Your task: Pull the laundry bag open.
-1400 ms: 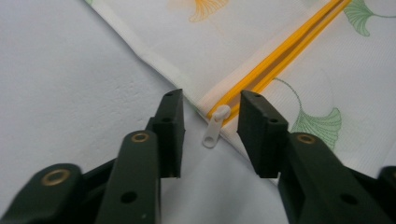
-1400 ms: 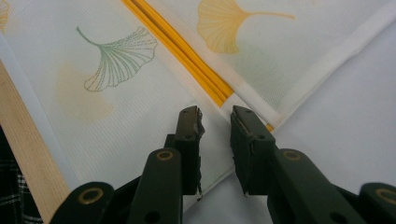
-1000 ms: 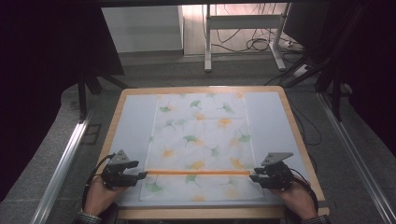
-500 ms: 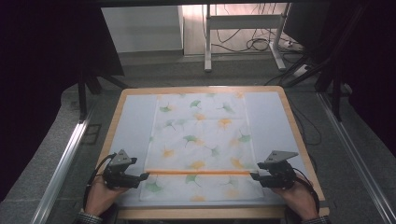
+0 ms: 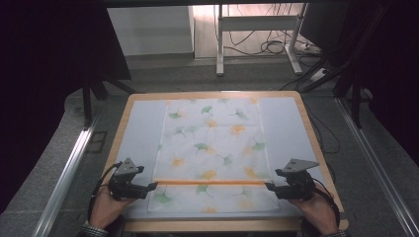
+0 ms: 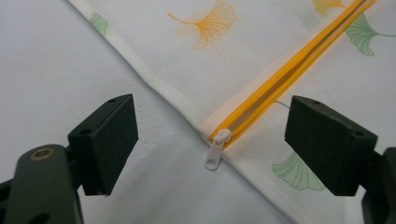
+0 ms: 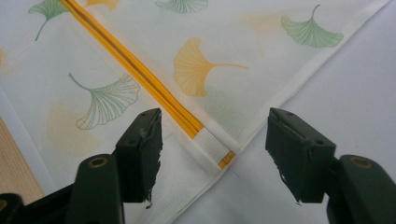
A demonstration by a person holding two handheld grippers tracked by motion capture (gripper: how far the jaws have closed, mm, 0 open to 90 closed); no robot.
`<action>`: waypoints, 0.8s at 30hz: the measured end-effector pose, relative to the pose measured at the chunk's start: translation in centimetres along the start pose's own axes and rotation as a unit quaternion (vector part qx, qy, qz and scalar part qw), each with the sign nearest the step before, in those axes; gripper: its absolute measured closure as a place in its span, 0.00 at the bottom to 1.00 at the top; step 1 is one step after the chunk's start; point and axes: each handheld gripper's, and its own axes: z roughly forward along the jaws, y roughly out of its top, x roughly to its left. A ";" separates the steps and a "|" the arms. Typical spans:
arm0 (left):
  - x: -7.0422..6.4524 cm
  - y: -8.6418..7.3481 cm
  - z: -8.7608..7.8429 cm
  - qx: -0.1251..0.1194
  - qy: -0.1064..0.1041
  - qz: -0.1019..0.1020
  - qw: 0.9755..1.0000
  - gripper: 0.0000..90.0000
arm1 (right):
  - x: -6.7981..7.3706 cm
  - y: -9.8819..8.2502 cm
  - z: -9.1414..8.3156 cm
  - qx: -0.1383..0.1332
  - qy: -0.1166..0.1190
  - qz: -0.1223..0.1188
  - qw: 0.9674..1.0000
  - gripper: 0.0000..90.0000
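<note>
Dark floor surrounds a wooden table (image 5: pixel 305 114) at frame centre. Across its pale mat lies a thin, limp ginkgo-print mesh bag (image 5: pixel 213 143); its orange zipper (image 5: pixel 210 182) crosses the lower frame. Left gripper (image 5: pixel 147 187) and right gripper (image 5: pixel 271 187), jaws wide, straddle the zipper's ends. Likely grip: white zipper pull (image 6: pixel 216 150).

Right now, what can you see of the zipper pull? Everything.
The zipper pull is a small white tab, plastic-looking, with a hole near its free end. It lies flat at the end of the orange zipper, at the bag's left edge, hanging past the hem. The open left gripper frames it without touching.
</note>
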 end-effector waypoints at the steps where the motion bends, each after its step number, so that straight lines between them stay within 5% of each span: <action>1: 0.0 0.0 -0.1 -0.002 0.001 -0.002 1.000 0.17 | 0.1 0.0 -0.2 -0.006 -0.004 0.003 1.000 0.33; 24: -0.4 -0.4 -2.4 -0.014 0.028 -0.001 1.000 0.04 | -0.4 -0.5 -2.8 -0.043 -0.021 0.033 0.998 0.11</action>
